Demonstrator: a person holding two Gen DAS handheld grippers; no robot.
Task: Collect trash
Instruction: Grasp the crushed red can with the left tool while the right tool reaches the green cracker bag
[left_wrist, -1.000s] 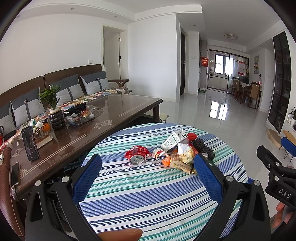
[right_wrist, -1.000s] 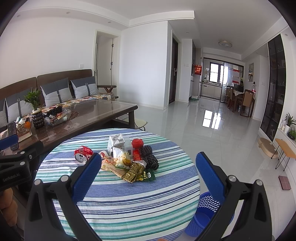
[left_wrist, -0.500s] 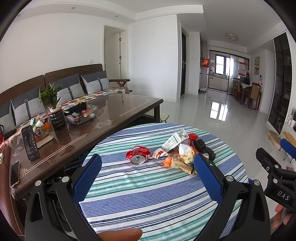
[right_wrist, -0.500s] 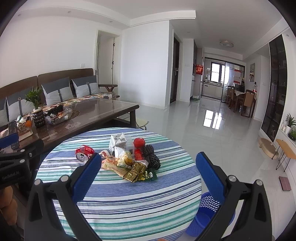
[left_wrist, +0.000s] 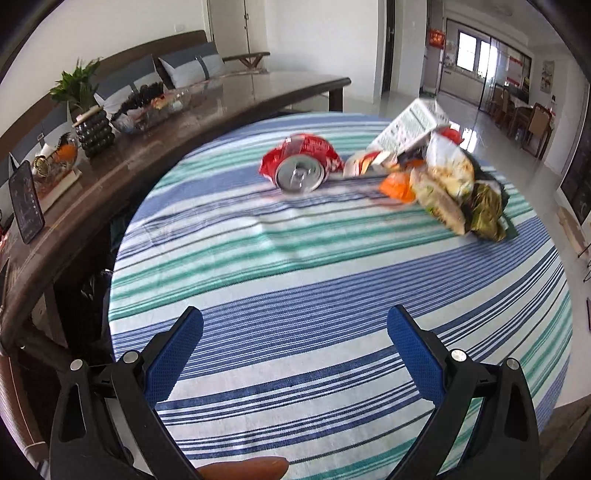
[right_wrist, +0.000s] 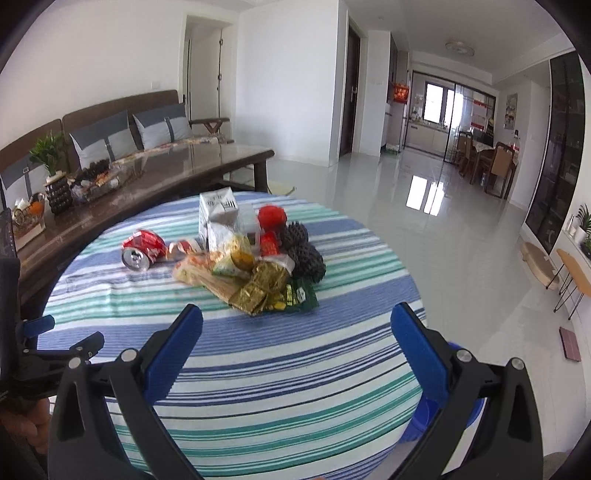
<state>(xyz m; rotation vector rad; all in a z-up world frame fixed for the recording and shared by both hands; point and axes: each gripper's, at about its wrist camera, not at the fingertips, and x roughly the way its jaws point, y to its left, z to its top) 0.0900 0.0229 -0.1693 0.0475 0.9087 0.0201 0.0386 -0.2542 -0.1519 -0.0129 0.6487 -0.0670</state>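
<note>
Your left gripper (left_wrist: 294, 332) has dipped toward the striped table (left_wrist: 332, 302); both it and the right gripper (right_wrist: 296, 330) gape empty. Approach the crushed red can (left_wrist: 301, 166) (leftmost of the pile at the table's far side) squarely, straddling it before squeezing.

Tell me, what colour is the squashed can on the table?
Red, with a silver top; the can shows best in the left wrist view.

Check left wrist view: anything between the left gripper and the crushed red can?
Nothing. In the left wrist view only bare striped tablecloth lies between the open left gripper and the crushed red can.
</note>
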